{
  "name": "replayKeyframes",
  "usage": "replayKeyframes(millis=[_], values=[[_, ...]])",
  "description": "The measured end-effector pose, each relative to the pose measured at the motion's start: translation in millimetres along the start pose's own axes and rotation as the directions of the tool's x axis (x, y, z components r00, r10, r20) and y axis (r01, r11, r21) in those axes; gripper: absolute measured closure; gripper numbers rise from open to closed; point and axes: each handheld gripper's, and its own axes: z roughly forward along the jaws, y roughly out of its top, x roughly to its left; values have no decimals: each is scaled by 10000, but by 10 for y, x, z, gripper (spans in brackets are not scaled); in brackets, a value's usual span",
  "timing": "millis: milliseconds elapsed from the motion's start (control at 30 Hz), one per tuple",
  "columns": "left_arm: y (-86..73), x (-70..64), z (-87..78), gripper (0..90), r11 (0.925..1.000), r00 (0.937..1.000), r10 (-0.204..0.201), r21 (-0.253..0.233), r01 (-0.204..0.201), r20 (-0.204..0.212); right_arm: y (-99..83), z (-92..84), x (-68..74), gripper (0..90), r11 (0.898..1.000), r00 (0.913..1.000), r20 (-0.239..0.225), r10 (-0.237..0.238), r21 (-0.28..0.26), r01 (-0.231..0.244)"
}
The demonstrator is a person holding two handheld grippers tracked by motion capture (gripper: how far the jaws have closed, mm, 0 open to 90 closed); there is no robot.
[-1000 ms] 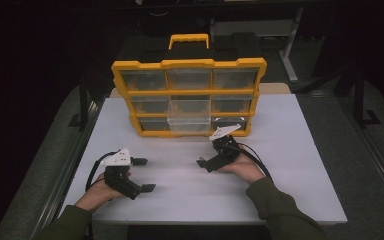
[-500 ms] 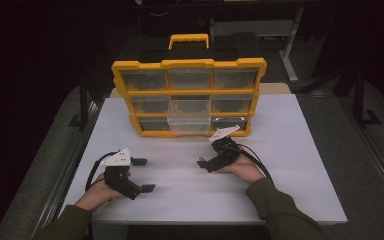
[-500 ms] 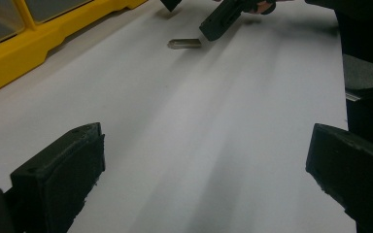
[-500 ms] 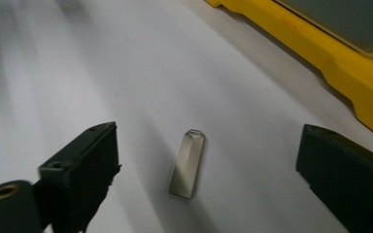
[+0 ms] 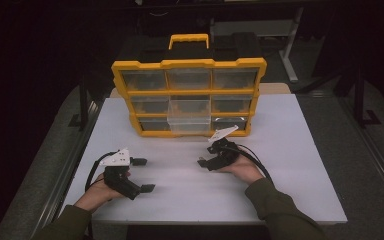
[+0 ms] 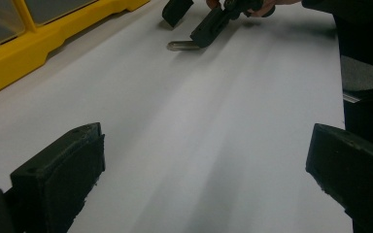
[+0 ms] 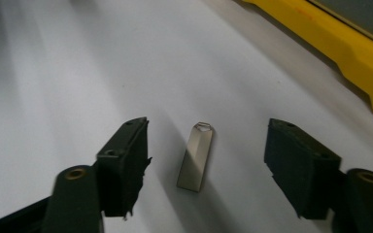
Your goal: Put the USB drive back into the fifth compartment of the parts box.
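A white table [image 5: 290,150] carries a yellow organizer case [image 5: 189,95] with clear drawers, standing upright toward the table's far edge, its black top and yellow handle [image 5: 189,41] behind it. One clear drawer [image 5: 190,125] in the bottom row's middle is pulled partly out toward the person. In front of the case lies a wide bare stretch of white surface, running to the near edge and out to both sides. The left tool [image 5: 141,175] rests low over the near-left part of that stretch, held in the person's left hand [image 5: 100,192], its jaws spread wide with nothing between them; in the left gripper view only bare table lies between the two black jaws. The right tool [image 5: 206,162] sits right of centre, just in front of the case's right end, held in the right hand [image 5: 242,167]. Its jaws are also spread, and in the right gripper view a small flat metal piece [image 7: 195,156], narrow and tapered at one end, lies on the table between them, touching neither jaw. The case's yellow base edge [image 7: 335,48] runs close along the upper right of that view. The two tools are well apart, with open table between them.
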Motion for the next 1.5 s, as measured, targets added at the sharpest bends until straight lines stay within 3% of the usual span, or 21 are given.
replayKeyframes(millis=[333, 800, 1500], values=[[-4, 8, -3, 0, 10000, 10000, -28, 42, 28, 10, -5, 30, 23, 564, 9994, 9997, -108, -237, 264, 240], [-1, 6, -4, 0, 10000, 10000, -35, 9, 35, 25, -8, 37, 47, 748, 9980, 9987, -39, -508, 364, 509], [0, 3, -4, 0, 10000, 10000, 4, -27, -4, 41, 23, 6, 77, 778, 9954, 9978, 40, -662, 695, 658]])
